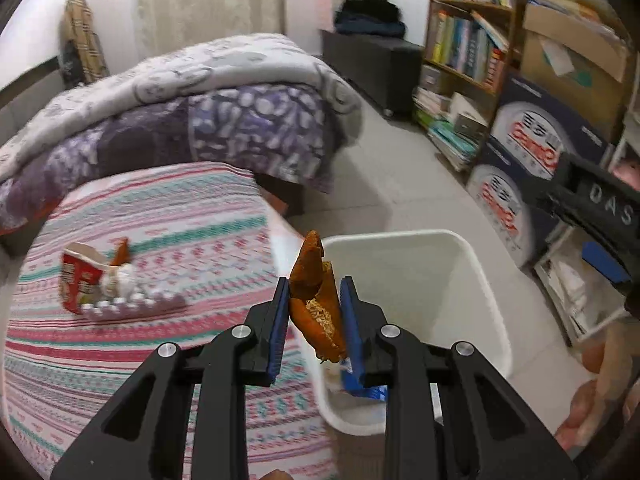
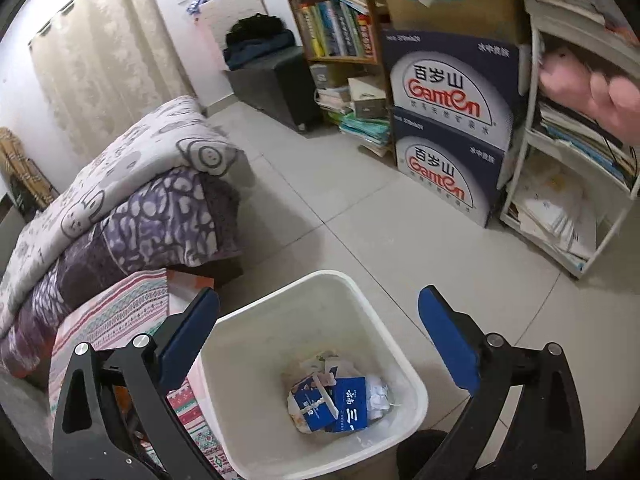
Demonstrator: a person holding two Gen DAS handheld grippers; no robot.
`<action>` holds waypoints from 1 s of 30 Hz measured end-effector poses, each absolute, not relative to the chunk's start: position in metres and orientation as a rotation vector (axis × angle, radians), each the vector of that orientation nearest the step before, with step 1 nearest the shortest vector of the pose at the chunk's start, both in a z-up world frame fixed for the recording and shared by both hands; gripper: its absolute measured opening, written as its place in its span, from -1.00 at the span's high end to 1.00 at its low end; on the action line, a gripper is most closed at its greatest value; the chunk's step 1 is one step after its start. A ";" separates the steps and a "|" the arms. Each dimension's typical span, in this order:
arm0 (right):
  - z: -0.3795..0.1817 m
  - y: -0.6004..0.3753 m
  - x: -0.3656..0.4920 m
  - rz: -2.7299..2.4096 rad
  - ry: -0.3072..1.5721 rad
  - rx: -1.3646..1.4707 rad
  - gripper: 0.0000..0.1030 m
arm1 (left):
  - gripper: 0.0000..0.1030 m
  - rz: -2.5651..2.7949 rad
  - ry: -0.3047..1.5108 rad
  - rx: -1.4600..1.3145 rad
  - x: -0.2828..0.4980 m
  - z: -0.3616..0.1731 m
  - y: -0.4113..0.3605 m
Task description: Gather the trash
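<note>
My left gripper [image 1: 314, 300] is shut on a curled piece of orange peel [image 1: 314, 300], held at the near left rim of the white trash bin [image 1: 480, 276], over the edge of the striped bedspread [image 1: 140, 208]. On the bedspread to the left lies a torn red carton [image 1: 82, 276] with another peel scrap [image 1: 120, 254] and crumpled white tissue [image 1: 118, 282]. My right gripper [image 2: 320, 332] hangs wide open over the white trash bin [image 2: 404, 356] with nothing between its fingers. Blue cartons [image 2: 336, 404] and crumpled paper [image 2: 376, 394] lie at the bin's bottom.
A rolled quilt [image 1: 200, 92] lies on the bed behind. Stacked blue water boxes [image 2: 448, 120], a bookshelf [image 2: 340, 32], a white rack [image 2: 568, 184] and a black cabinet [image 2: 280, 80] line the right wall. Grey tiled floor [image 2: 360, 216] lies between the bin and these.
</note>
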State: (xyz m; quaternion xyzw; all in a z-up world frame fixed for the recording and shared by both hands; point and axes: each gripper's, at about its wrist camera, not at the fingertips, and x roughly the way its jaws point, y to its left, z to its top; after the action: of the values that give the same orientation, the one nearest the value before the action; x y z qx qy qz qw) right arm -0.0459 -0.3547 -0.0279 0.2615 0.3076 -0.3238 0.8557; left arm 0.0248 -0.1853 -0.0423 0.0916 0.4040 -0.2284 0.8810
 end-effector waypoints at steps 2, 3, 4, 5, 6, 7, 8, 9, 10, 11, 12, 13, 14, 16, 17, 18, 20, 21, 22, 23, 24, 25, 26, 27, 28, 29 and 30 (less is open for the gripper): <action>-0.028 -0.358 -0.048 -0.682 0.648 0.561 -0.86 | 0.43 -0.512 0.865 0.183 0.024 -0.045 -0.192; -0.029 -0.359 -0.049 -0.683 0.648 0.566 -0.86 | 0.25 -0.526 0.871 0.178 0.023 -0.046 -0.193; -0.029 -0.360 -0.049 -0.684 0.647 0.570 -0.86 | 0.10 -0.541 0.877 0.173 0.022 -0.046 -0.195; -0.029 -0.361 -0.050 -0.684 0.647 0.572 -0.86 | 0.05 -0.554 0.881 0.168 0.021 -0.046 -0.196; -0.029 -0.361 -0.050 -0.684 0.648 0.573 -0.86 | -0.01 -0.562 0.884 0.166 0.021 -0.046 -0.198; -0.029 -0.361 -0.050 -0.685 0.648 0.573 -0.86 | -0.04 -0.565 0.886 0.166 0.020 -0.046 -0.199; -0.029 -0.361 -0.050 -0.685 0.648 0.573 -0.86 | -0.05 -0.568 0.893 0.165 0.020 -0.047 -0.200; -0.029 -0.361 -0.050 -0.685 0.648 0.574 -0.86 | -0.11 -0.567 0.901 0.162 0.021 -0.048 -0.200; -0.029 -0.362 -0.050 -0.684 0.649 0.577 -0.86 | -0.20 -0.563 0.908 0.156 0.023 -0.049 -0.199; -0.029 -0.362 -0.050 -0.684 0.650 0.583 -0.86 | -0.23 -0.551 0.920 0.145 0.026 -0.050 -0.197; -0.030 -0.363 -0.050 -0.683 0.652 0.592 -0.86 | -0.24 -0.540 0.927 0.139 0.028 -0.051 -0.195; -0.030 -0.363 -0.050 -0.682 0.654 0.598 -0.86 | -0.24 -0.524 0.936 0.132 0.031 -0.053 -0.192; -0.032 -0.363 -0.050 -0.679 0.660 0.604 -0.86 | -0.25 -0.492 0.953 0.117 0.037 -0.055 -0.186; -0.034 -0.359 -0.047 -0.666 0.674 0.611 -0.86 | -0.29 -0.452 0.977 0.085 0.047 -0.058 -0.175; -0.035 -0.358 -0.045 -0.659 0.681 0.612 -0.86 | -0.29 -0.413 1.002 0.051 0.056 -0.062 -0.166; -0.037 -0.355 -0.042 -0.648 0.694 0.607 -0.86 | -0.30 -0.387 1.017 0.031 0.062 -0.064 -0.159; -0.039 -0.348 -0.037 -0.629 0.713 0.594 -0.86 | -0.30 -0.310 1.053 -0.021 0.077 -0.070 -0.143; -0.039 -0.344 -0.035 -0.618 0.722 0.585 -0.86 | -0.30 -0.268 1.069 -0.049 0.085 -0.074 -0.134; -0.040 -0.341 -0.033 -0.611 0.729 0.578 -0.86 | -0.30 -0.229 1.082 -0.074 0.091 -0.077 -0.125; -0.040 -0.338 -0.031 -0.602 0.736 0.572 -0.86 | -0.30 -0.176 1.096 -0.099 0.098 -0.081 -0.114; -0.041 -0.336 -0.029 -0.594 0.744 0.566 -0.86 | -0.30 -0.115 1.109 -0.119 0.106 -0.086 -0.103; -0.042 -0.333 -0.028 -0.584 0.754 0.561 -0.86 | -0.30 -0.076 1.117 -0.134 0.111 -0.090 -0.095; -0.043 -0.331 -0.026 -0.576 0.762 0.559 -0.86 | -0.30 -0.030 1.129 -0.157 0.118 -0.095 -0.085; -0.045 -0.329 -0.025 -0.570 0.771 0.559 -0.86 | -0.30 0.009 1.141 -0.182 0.126 -0.101 -0.075; -0.046 -0.329 -0.024 -0.566 0.777 0.561 -0.86 | -0.30 0.052 1.151 -0.214 0.134 -0.107 -0.065; -0.048 -0.328 -0.023 -0.560 0.787 0.564 -0.86 | -0.30 0.076 1.156 -0.233 0.140 -0.110 -0.059; -0.050 -0.327 -0.021 -0.555 0.796 0.568 -0.86 | -0.30 0.107 1.157 -0.253 0.146 -0.114 -0.052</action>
State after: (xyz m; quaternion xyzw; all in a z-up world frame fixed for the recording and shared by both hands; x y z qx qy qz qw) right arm -0.0214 -0.3265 -0.0497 0.2691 0.3772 -0.2632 0.8462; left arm 0.1459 -0.0520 -0.1138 -0.1190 0.5452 0.0502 0.8283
